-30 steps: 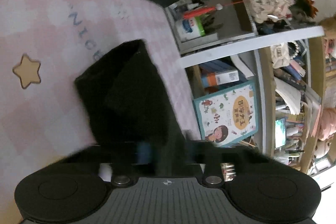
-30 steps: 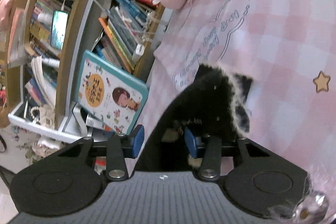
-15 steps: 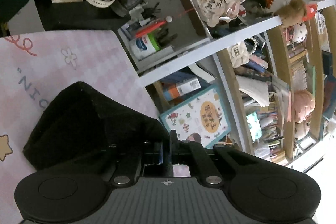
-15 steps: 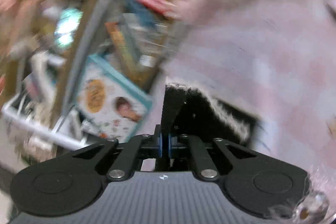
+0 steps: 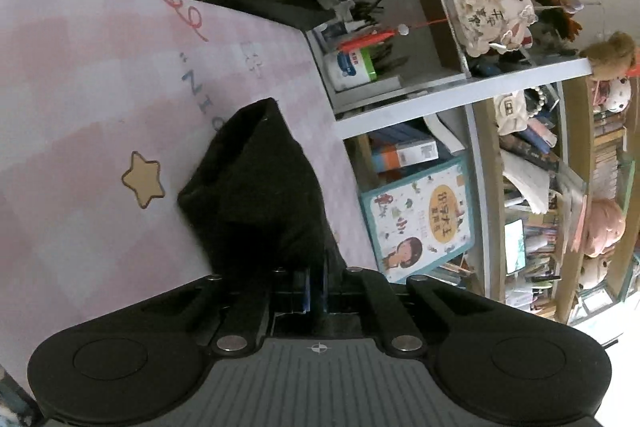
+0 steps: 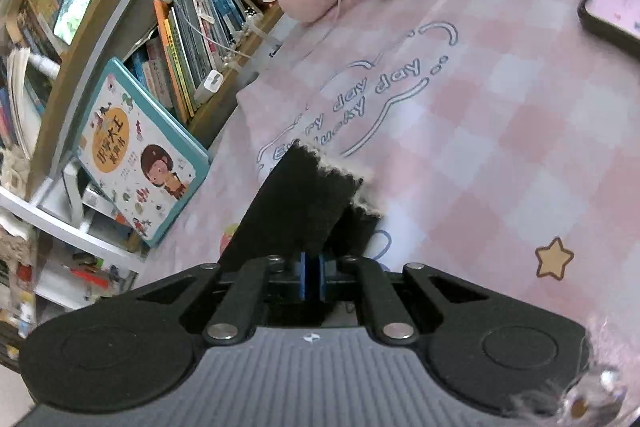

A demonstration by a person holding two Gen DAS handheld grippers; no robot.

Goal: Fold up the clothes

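Two grippers in my views: left gripper (image 5: 316,281) pinching black garment (image 5: 260,195); right gripper (image 6: 311,277) pinching same garment's fringed end (image 6: 308,203). Garment lifted over pink checked cloth (image 6: 500,147), beside bookshelf (image 5: 480,155).

Black fleece-lined garment (image 5: 260,195), bunched and partly lifted off the pink checked desk (image 5: 80,107); pale fuzzy lining along one edge.

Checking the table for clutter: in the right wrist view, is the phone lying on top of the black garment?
No, the phone lies on the pink checked cloth, well apart from the black garment.
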